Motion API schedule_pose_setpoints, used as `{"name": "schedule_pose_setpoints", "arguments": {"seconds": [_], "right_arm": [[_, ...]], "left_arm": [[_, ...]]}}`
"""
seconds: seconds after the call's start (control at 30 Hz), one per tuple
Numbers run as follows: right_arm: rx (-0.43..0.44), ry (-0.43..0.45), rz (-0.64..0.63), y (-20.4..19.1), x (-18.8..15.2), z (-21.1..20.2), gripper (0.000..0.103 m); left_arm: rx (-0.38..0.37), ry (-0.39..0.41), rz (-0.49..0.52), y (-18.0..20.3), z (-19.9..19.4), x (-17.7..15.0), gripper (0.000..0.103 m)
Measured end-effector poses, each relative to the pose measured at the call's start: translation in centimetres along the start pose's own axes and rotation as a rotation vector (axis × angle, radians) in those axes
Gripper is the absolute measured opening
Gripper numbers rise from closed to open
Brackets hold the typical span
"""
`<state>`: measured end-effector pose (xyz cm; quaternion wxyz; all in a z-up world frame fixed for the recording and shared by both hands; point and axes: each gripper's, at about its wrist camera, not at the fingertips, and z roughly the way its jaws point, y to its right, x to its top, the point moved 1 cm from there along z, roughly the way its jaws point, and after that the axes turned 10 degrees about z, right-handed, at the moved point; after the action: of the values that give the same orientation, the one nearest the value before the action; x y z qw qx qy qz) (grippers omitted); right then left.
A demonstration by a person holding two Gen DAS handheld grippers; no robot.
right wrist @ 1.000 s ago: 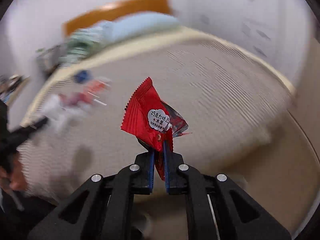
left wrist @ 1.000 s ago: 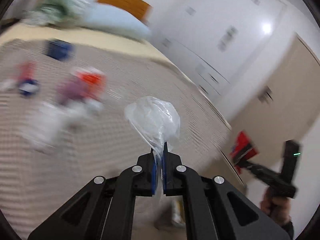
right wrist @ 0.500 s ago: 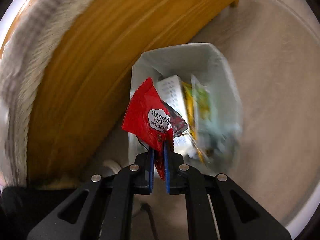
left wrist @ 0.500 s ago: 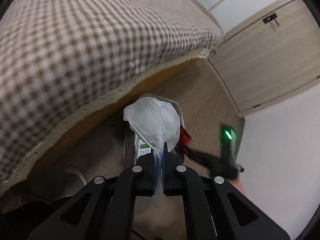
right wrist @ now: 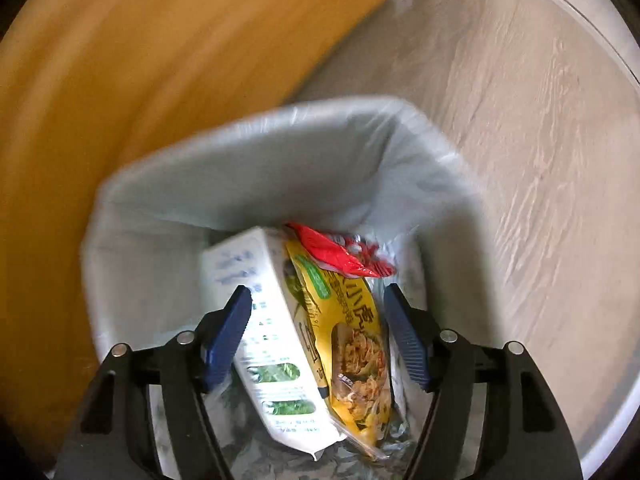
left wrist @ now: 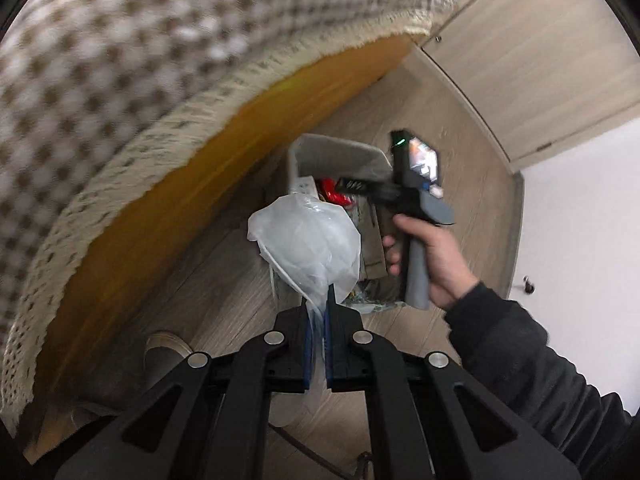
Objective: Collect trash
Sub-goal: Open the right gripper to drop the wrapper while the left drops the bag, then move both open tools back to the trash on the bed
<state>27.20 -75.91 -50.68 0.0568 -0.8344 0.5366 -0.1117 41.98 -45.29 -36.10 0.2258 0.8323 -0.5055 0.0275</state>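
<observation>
My left gripper [left wrist: 317, 300] is shut on a crumpled clear plastic bag [left wrist: 308, 248], held above the floor just short of the lined trash bin [left wrist: 340, 156]. My right gripper [right wrist: 318, 300] points down into the bin [right wrist: 256, 148], its jaws opening with nothing pressed between the pads. The red snack wrapper [right wrist: 336, 252] lies loose in the bin on top of a yellow noodle packet [right wrist: 352, 336] and a white carton [right wrist: 260, 304]. In the left wrist view a hand in a dark sleeve holds the right gripper [left wrist: 352, 185] over the bin, the red wrapper [left wrist: 334, 194] below it.
The bin stands on a pale wood floor [right wrist: 520, 128] against the orange wooden bed frame [left wrist: 192, 184]. A checked bedspread [left wrist: 140, 52] hangs over the frame's edge. Wooden cupboard doors [left wrist: 540, 60] and a white wall close off the right side.
Both grippers swung down from the bed to the bin. The right gripper's jaws opened and the red wrapper dropped into the bin. The left gripper kept hold of the clear bag.
</observation>
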Motion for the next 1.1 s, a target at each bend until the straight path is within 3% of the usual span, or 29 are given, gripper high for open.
{"name": "schedule_pose_setpoints", "arguments": {"seconds": [0.2, 0.3, 0.47, 0.53, 0.57, 0.63, 0.73, 0.9, 1.1], "right_arm": [[0.135, 0.107, -0.014, 1.5, -1.6, -7.5, 0.066], [0.181, 0.158, 0.005, 1.3, -4.0, -12.1, 0.066], [0.209, 0.205, 0.086, 5.6, -8.0, -16.2, 0.066], [0.199, 0.210, 0.116, 7.3, -9.8, -16.8, 0.066], [0.195, 0.207, 0.137, 8.1, -10.6, -17.0, 0.066], [0.201, 0.186, 0.161, 9.1, -11.7, -16.7, 0.066], [0.178, 0.150, 0.136, 9.2, -12.7, -15.6, 0.066], [0.153, 0.138, 0.095, 8.0, -13.0, -15.5, 0.066], [0.144, 0.147, 0.056, 7.0, -13.6, -16.9, 0.066]], "left_arm": [[0.023, -0.092, -0.051, -0.2, 4.0, 2.1, 0.002], [-0.031, -0.127, -0.083, 0.3, 7.1, 3.4, 0.002], [-0.121, -0.180, -0.091, 3.6, 14.4, 5.3, 0.003], [-0.125, -0.156, -0.125, 4.0, 16.6, 5.7, 0.053], [-0.124, -0.144, -0.160, 3.9, 17.5, 5.6, 0.089], [-0.165, -0.127, -0.184, 3.8, 18.8, 4.9, 0.090], [-0.101, -0.190, -0.138, 3.7, 19.5, 4.0, 0.090], [-0.063, -0.135, -0.177, 2.5, 16.1, 4.0, 0.090], [-0.047, -0.088, -0.101, 3.9, 10.7, 3.4, 0.090]]}}
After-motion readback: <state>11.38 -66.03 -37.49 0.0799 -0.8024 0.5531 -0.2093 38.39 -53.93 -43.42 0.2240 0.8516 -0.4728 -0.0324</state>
